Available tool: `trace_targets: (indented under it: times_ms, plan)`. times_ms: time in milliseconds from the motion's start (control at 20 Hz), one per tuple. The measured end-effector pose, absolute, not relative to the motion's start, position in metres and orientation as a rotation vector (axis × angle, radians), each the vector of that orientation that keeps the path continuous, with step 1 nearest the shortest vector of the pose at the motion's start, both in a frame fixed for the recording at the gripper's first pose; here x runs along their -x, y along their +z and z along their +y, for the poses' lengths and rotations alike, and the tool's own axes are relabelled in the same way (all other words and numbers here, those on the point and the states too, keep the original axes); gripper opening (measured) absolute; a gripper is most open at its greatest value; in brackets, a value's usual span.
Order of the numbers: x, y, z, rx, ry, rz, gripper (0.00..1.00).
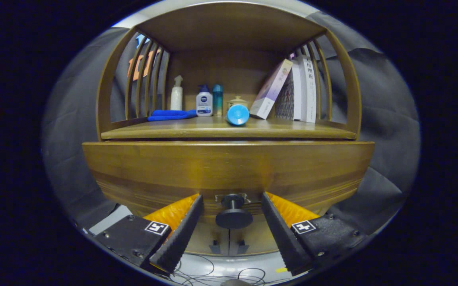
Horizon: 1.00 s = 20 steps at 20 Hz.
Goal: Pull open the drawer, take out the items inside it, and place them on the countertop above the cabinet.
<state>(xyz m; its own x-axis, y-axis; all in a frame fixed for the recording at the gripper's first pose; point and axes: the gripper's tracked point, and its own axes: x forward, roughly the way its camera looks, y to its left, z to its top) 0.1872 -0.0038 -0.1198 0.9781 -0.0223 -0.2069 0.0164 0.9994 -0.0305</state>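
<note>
A wooden drawer front [229, 167] spans the cabinet just ahead of me, under the countertop [197, 128]. Its black round knob [233, 216] sticks out between my two fingers. My gripper [232, 200] is open, the ribbed black fingers [181, 232] standing either side of the knob with a gap on each side. The drawer's inside is hidden behind its front. On the countertop a blue round item [237, 114] lies on its side near the front edge.
On the countertop stand a white spray bottle [176, 94], a white and blue bottle [204, 102], a teal bottle [217, 99], a small lidded jar [237, 101], a blue cloth [170, 115] and leaning books [292, 89]. Curved wooden slats [143, 79] close both sides. Cables [213, 274] lie below.
</note>
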Motion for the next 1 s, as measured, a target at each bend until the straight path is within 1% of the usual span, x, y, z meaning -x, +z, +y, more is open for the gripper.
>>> trace_targets:
  times_ms: [350,550,850,1000]
  plan:
    - [-0.218,-0.117,-0.003,0.017,-0.016,0.231,0.98]
    - [-0.219,-0.116,-0.002,0.020,-0.019,0.215,0.98]
    - [-0.219,-0.117,-0.003,0.020,-0.021,0.246,0.98]
    - [-0.208,-0.113,-0.012,0.006,-0.048,0.252,0.98]
